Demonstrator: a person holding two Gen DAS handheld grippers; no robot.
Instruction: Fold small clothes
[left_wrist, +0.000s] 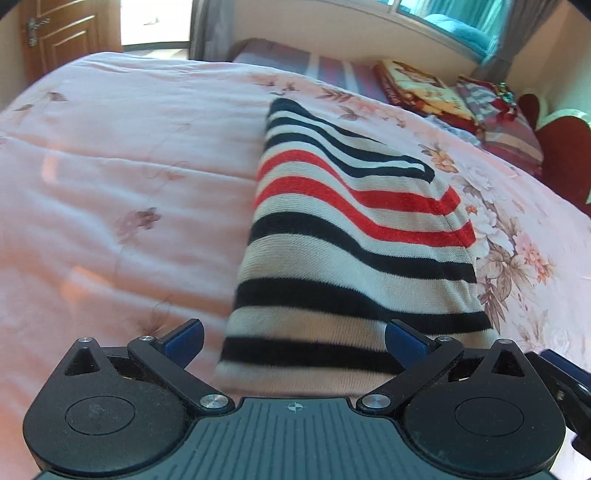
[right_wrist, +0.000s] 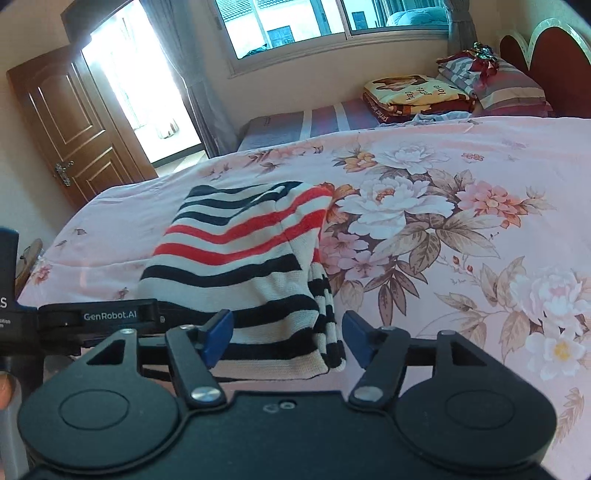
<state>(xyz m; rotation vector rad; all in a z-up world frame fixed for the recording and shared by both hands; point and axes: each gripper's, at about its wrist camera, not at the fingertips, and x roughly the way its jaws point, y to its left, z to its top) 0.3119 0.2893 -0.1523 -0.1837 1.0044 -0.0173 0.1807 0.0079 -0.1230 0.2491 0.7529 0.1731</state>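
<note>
A folded knit sweater (left_wrist: 354, 236) with black, red and cream stripes lies on the pink floral bedspread (left_wrist: 110, 184). My left gripper (left_wrist: 293, 341) hovers over the sweater's near left end, jaws wide open, blue pads clear of the cloth. In the right wrist view the same sweater (right_wrist: 236, 266) lies ahead. Its near right corner, with a striped sleeve edge hanging beside it, sits between the blue pads of my right gripper (right_wrist: 287, 334). The jaws stand apart and do not pinch the cloth. The left gripper's black body (right_wrist: 99, 315) shows at the left.
Folded blankets (right_wrist: 410, 92) and a striped pillow (right_wrist: 509, 88) lie at the head of the bed by a red headboard (right_wrist: 554, 48). A wooden door (right_wrist: 66, 129) and a bright doorway stand beyond the bed's far left side. A fingertip (right_wrist: 4, 391) shows at the left edge.
</note>
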